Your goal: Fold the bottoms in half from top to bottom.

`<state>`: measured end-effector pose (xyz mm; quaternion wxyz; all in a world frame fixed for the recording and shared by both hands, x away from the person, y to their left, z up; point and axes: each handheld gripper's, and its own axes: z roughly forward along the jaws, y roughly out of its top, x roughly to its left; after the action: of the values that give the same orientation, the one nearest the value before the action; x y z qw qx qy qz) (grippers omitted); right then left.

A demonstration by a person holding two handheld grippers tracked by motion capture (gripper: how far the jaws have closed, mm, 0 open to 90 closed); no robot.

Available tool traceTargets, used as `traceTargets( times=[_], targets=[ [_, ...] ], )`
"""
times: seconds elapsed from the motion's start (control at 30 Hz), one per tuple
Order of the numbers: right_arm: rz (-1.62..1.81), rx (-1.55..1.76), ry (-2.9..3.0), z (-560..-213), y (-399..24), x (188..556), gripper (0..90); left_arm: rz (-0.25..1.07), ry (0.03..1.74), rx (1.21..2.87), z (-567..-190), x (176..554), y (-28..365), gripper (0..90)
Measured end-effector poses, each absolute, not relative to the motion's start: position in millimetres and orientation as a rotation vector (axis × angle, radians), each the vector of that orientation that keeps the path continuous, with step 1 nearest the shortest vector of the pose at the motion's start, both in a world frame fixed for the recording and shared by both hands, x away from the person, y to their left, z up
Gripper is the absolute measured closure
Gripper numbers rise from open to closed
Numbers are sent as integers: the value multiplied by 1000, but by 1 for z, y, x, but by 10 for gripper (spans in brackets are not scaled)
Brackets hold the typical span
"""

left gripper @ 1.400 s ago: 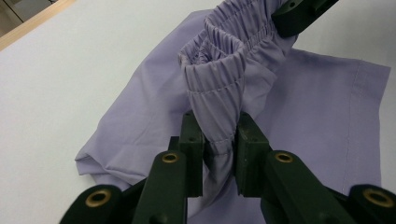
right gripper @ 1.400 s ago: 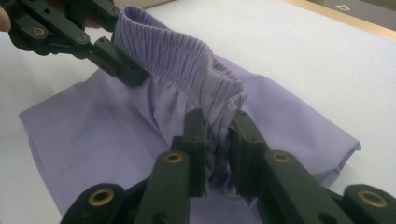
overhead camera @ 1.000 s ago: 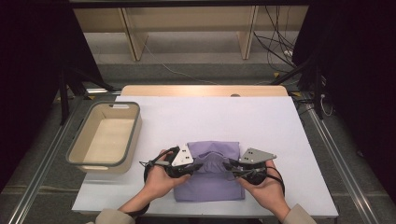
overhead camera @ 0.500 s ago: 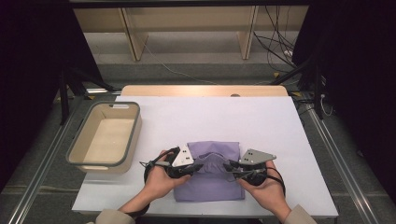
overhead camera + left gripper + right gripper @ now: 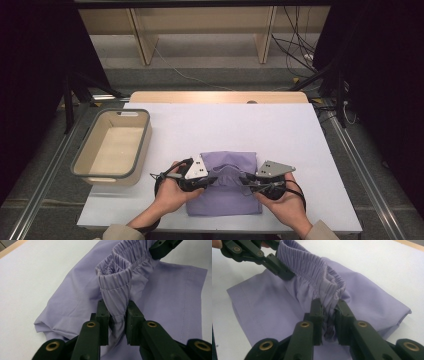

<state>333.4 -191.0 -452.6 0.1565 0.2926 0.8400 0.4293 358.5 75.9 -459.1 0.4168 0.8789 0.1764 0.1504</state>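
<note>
Waistband (image 5: 117, 287) of lilac shorts (image 5: 225, 192) pinched between left hand-held gripper (image 5: 117, 315) and right hand-held gripper (image 5: 328, 312), each clamping one end.

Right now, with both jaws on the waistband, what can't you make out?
- Purple garment: its folded underside is hidden against the table in the high view.
- Waistband: the pinched part is hidden between the jaws in both gripper views.
- Tray: near inner wall is hidden by its rim.

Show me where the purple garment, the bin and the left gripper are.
Garment (image 5: 225, 202), high view: flat cloth below the gathered waistband.
Bin (image 5: 146, 140), high view: right rim.
Left gripper (image 5: 117, 315), left gripper view: midway between its fingertips, where they pinch the waistband.
</note>
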Motion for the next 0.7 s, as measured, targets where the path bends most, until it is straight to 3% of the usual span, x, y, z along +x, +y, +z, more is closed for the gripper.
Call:
traceTargets(
  times=[0.7],
  targets=[
    [1202, 832, 2440, -456, -192, 332, 785, 361, 421, 2240, -462, 355, 75, 750]
  ],
)
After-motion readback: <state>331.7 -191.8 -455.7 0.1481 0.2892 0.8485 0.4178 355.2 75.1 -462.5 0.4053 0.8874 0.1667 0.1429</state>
